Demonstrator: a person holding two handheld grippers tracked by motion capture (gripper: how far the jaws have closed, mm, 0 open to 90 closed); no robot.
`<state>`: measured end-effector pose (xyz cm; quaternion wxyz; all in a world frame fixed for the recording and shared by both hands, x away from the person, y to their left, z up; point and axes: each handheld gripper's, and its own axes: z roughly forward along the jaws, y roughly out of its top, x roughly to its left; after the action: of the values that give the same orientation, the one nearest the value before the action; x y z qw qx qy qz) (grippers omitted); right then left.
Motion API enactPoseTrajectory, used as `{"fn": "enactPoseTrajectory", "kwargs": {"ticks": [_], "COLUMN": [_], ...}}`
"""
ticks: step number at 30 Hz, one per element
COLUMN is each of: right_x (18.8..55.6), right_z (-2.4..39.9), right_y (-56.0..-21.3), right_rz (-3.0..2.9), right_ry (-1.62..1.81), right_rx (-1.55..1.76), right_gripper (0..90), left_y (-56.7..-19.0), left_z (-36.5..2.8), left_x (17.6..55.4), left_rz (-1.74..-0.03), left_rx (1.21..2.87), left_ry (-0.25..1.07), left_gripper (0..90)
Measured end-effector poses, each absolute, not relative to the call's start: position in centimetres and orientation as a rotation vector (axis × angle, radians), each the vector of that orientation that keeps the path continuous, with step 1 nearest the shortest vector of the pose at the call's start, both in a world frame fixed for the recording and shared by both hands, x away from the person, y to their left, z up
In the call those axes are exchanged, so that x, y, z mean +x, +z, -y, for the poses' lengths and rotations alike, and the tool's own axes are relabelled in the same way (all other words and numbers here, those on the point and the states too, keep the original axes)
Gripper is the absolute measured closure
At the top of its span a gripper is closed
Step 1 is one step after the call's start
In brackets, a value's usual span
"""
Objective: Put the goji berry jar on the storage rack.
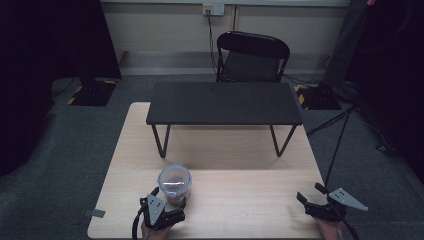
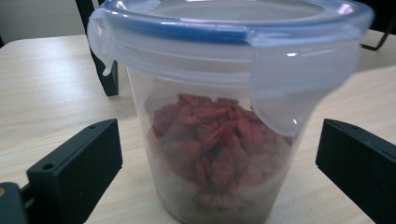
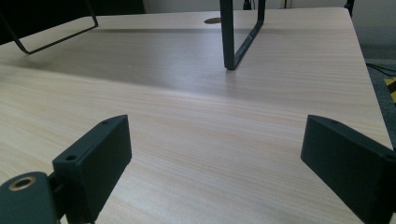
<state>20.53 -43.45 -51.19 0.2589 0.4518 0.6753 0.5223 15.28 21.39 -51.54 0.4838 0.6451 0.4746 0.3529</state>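
Straddling the lidded jar point(image 2: 219, 140), left tongs point(image 2: 217, 158) spread wide, untouching.

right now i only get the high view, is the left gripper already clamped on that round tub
Observer: No. In the left gripper view both jaws of the left gripper stand open, one on each side of the tub, with a gap to its wall.
Operator: whats inside it, looks just dark from up here
Observer: Red dried berries, filling roughly the lower half; the wall is translucent.
Operator: lid on properly
Observer: The lid with its blue seal sits on top, and the flap facing the camera is folded down over the rim.
Operator: and the right one
Observer: The right gripper is open over bare table, with nothing between its jaws.
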Motion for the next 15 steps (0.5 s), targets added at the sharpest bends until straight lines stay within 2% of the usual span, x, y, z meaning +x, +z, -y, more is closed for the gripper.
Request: {"fn": "enactPoseTrajectory", "kwargs": {"ticks": [15], "right_x": [20.5], "right_z": [43.5], "right_y": [-51.2], "right_rz": [-1.830], "right_ry": [1.416], "right_rx": [1.224], "right_gripper": [7.7], "left_y": [-52.1], "left_z": [-18.7], "left_x": [17.0], "left_rz": [-1.203], "left_rx": [1.485], "left_ry": [0.908], "left_gripper": [0.0]}}
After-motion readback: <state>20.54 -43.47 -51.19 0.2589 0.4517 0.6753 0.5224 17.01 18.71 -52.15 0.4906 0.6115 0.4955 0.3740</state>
